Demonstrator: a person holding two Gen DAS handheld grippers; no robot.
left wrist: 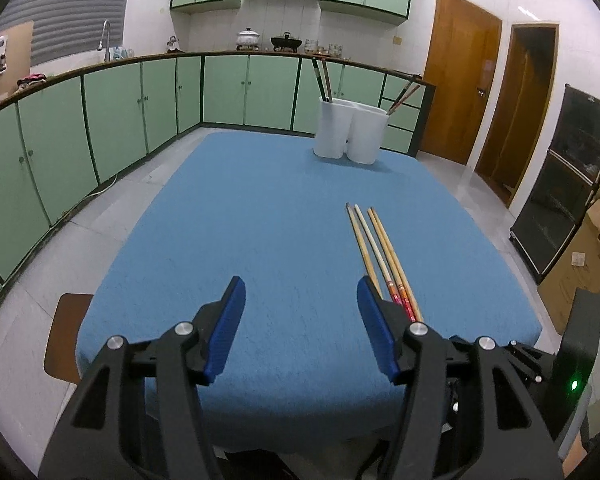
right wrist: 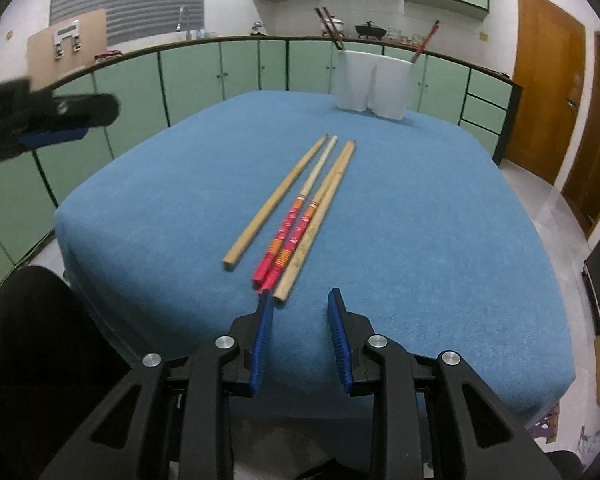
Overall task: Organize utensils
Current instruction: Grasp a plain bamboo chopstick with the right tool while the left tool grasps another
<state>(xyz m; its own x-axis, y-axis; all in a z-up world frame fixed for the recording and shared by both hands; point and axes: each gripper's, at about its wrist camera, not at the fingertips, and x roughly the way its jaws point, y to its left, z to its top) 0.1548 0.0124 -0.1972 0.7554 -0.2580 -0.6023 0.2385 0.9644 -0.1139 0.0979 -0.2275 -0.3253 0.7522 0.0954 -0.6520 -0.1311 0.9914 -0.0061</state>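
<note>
Four chopsticks [right wrist: 296, 216] are still lying on the bench [right wrist: 440, 240]; some are already standing in the white holder [right wrist: 374, 86].
Left claw [left wrist: 300, 320] is standing wide and empty, right claw [right wrist: 300, 320] is hovering narrow, gripping nothing.

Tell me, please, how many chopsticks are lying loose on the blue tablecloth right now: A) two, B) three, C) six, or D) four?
D: the right wrist view shows four chopsticks side by side on the blue tablecloth, two plain bamboo ones and two with red and orange handles; the others stand in the white holder.
</note>
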